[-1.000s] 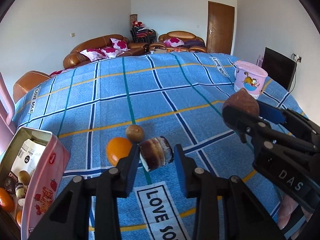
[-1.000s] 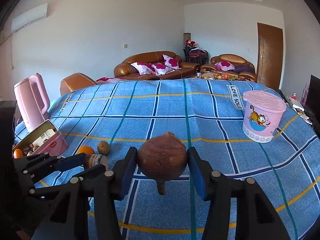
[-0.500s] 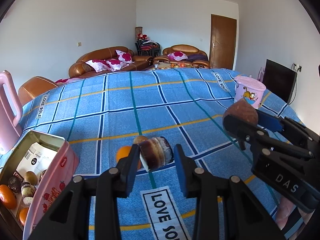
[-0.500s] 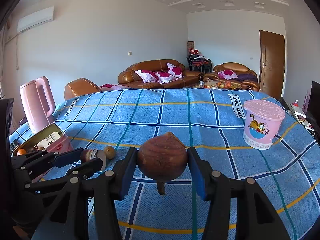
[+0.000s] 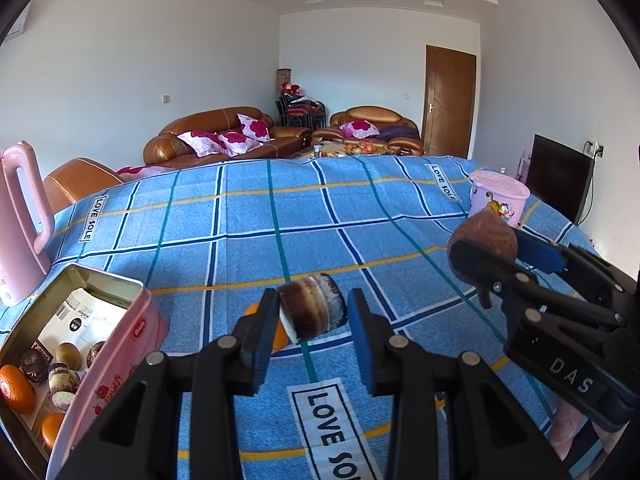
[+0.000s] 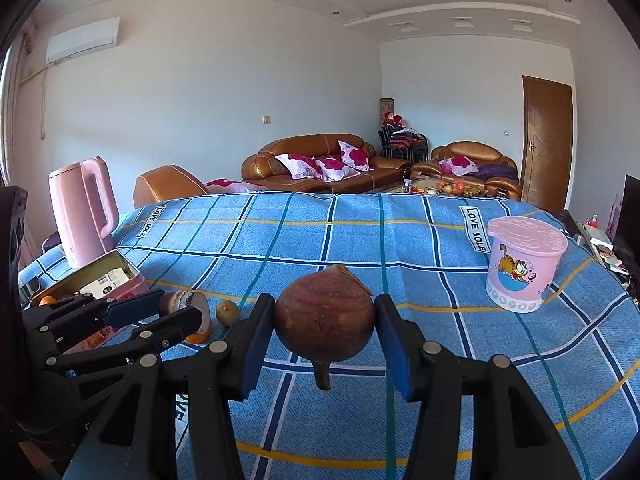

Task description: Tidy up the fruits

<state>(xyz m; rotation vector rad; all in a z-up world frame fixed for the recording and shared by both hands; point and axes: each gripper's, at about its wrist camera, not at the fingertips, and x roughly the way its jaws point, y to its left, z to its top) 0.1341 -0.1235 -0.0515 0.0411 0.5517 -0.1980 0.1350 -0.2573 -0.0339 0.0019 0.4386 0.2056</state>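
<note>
The left gripper (image 5: 313,312) has its jaws clamped on a brown, white-ended piece of fruit (image 5: 312,308), held above the blue checked counter (image 5: 248,240). The right gripper (image 6: 325,320) is clamped on a round brown bulb (image 6: 325,316). An orange (image 5: 278,338) lies just behind the left jaws, with a small brown fruit (image 6: 227,312) at its 1 o'clock. Only the left view looks into the open pink tin (image 5: 132,344) at 8 o'clock, holding more fruit. A pink tub (image 6: 526,264) stands at 2 o'clock, a pink kettle (image 6: 86,208) at 10.
</note>
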